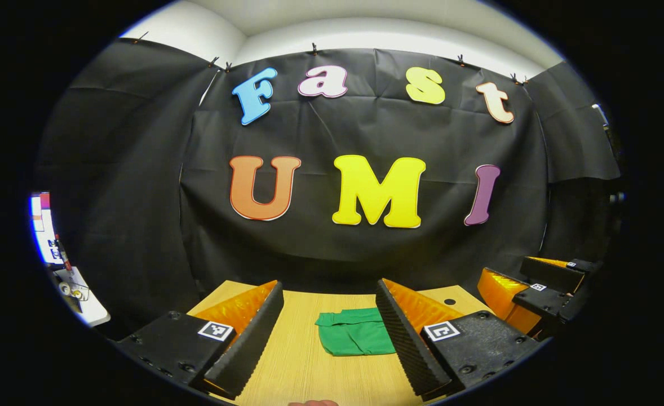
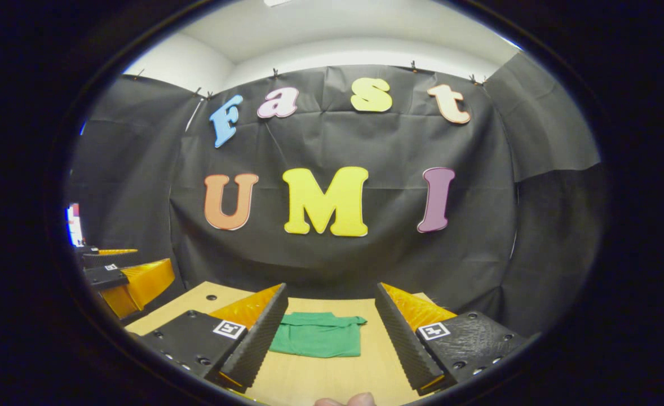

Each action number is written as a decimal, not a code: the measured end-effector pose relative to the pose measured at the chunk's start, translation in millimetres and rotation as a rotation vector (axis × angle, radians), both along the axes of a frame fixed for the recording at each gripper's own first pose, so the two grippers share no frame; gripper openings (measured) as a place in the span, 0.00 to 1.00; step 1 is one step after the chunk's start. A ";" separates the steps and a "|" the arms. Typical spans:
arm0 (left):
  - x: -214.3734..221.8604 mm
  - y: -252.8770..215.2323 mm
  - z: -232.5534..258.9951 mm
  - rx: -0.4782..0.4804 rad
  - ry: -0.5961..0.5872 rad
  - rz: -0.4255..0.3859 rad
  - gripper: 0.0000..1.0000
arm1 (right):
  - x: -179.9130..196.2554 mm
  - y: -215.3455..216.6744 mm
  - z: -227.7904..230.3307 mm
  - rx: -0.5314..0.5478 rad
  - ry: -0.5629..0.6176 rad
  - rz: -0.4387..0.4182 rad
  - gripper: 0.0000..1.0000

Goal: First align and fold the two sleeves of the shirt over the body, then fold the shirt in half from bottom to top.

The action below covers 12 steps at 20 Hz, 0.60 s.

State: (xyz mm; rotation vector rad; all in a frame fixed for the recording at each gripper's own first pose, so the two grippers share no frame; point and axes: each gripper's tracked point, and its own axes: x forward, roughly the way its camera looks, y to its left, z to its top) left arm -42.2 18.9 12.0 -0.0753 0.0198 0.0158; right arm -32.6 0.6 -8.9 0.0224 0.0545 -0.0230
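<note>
1. Since the green shirt [image 2: 316, 335] is seen as a compact rectangle with no sleeve spread to either side, both sleeve folds and the bottom-to-top fold are judged to be done, and little or nothing appears to be left.
2. What looks like the collar is seen along the far edge, toward the booth wall, so the neck is taken to point away from the grippers; the folded edge lies nearest them.
3. Its long axis is laid across the table, side to side in the right gripper view.
4. The shirt is placed flat on the wooden table [image 2: 321, 378], near the far edge, and is touched by neither gripper.
5. The right gripper [image 2: 328, 338] is held above the near table with its jaws spread wide and nothing between them.
6. The left gripper [image 1: 329, 335] is likewise held wide apart and empty, just beside the right one, with the shirt [image 1: 355, 334] framed between its fingers.
</note>
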 end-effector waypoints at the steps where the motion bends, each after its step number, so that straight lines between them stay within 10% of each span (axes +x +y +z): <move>1: 0.2 -0.6 -0.2 0.003 -0.004 -0.002 1.00 | -1.9 1.9 -1.0 -0.011 -0.001 0.002 0.95; 12: -6.4 17.5 -8.2 0.009 0.012 0.027 1.00 | -4.1 16.1 -4.1 0.001 -0.005 0.014 0.95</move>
